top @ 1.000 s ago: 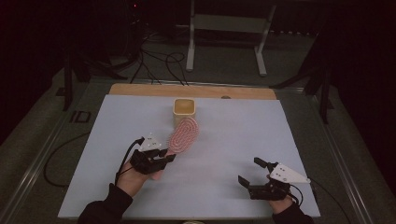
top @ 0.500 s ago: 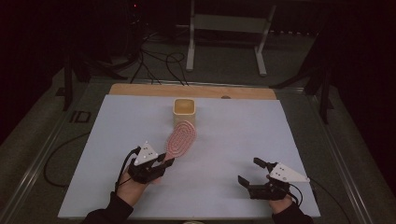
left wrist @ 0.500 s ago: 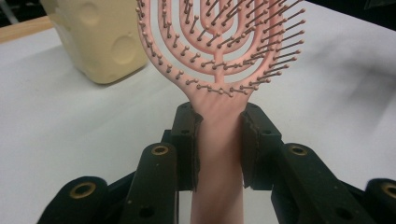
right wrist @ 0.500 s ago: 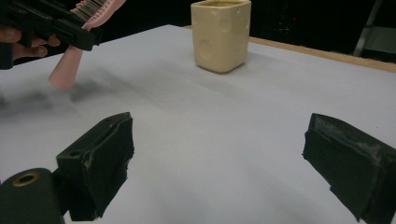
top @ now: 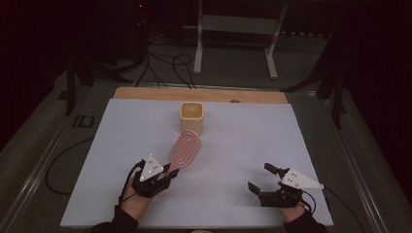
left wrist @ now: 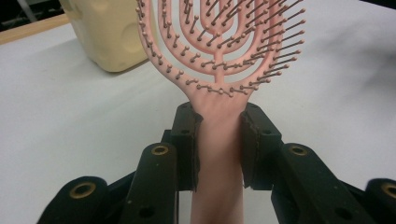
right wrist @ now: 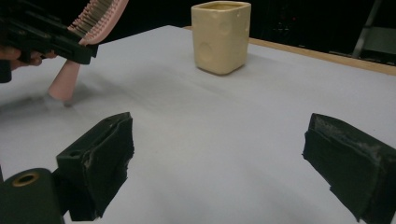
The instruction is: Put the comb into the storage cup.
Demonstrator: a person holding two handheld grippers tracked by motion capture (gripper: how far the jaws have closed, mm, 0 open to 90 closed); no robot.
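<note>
Hairbrush held by its handle

The left gripper point(left wrist: 218, 140) clamps the pink hairbrush point(top: 184, 149) at its stiff, light handle; bristles look springy. Right gripper point(right wrist: 219, 163) fingers stand open, empty.

The high view looks forward and down from above the person's side of the worktop point(top: 272, 141), far enough back to take in the whole white sheet and the dim floor beyond. The left gripper view rides on the left tongs point(left wrist: 219, 140), looking along the jaws, very near the pink hairbrush point(left wrist: 219, 51), with the cream cup point(left wrist: 109, 32) behind. The right gripper view sits low on the right tongs point(right wrist: 219, 172), facing across the sheet toward what seems the far edge. All three views share the cup point(right wrist: 220, 35) and the brush point(right wrist: 95, 16); the right gripper view also catches the left tongs point(right wrist: 42, 39).
</note>
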